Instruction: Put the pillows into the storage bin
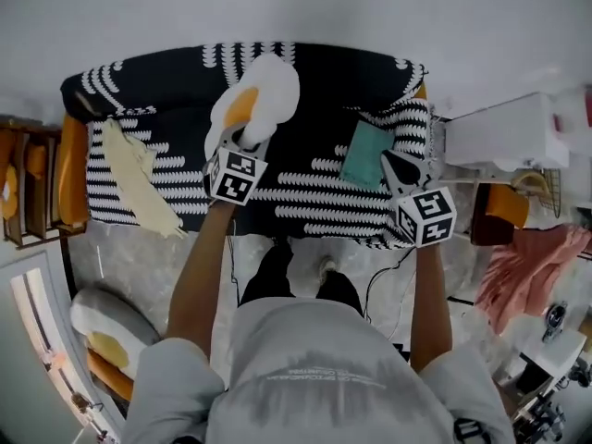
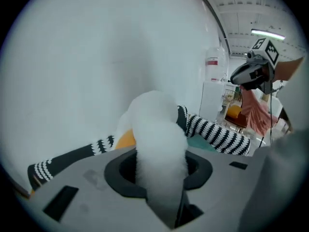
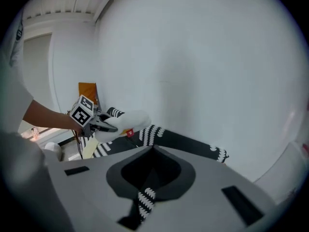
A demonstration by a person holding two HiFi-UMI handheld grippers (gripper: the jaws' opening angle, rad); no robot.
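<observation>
A white fried-egg pillow (image 1: 270, 89) with an orange yolk hangs above the black-and-white patterned sofa cover (image 1: 305, 192). My left gripper (image 1: 240, 140) is shut on its lower edge. In the left gripper view the pillow's (image 2: 155, 129) fluffy white edge fills the gap between the jaws. My right gripper (image 1: 400, 168) is over the sofa's right end. It is shut on a narrow fold of the black-and-white cover (image 3: 144, 201). A second egg pillow (image 1: 104, 333) lies at the lower left by the floor. I cannot make out a storage bin for certain.
A long cream cushion (image 1: 139, 181) lies on the sofa's left part, and a teal cushion (image 1: 366, 154) on its right. A wooden shelf (image 1: 22, 188) stands left of the sofa. A white cabinet (image 1: 507, 133) and a pink cloth (image 1: 533, 268) are on the right. The person's feet (image 1: 296, 271) stand before the sofa.
</observation>
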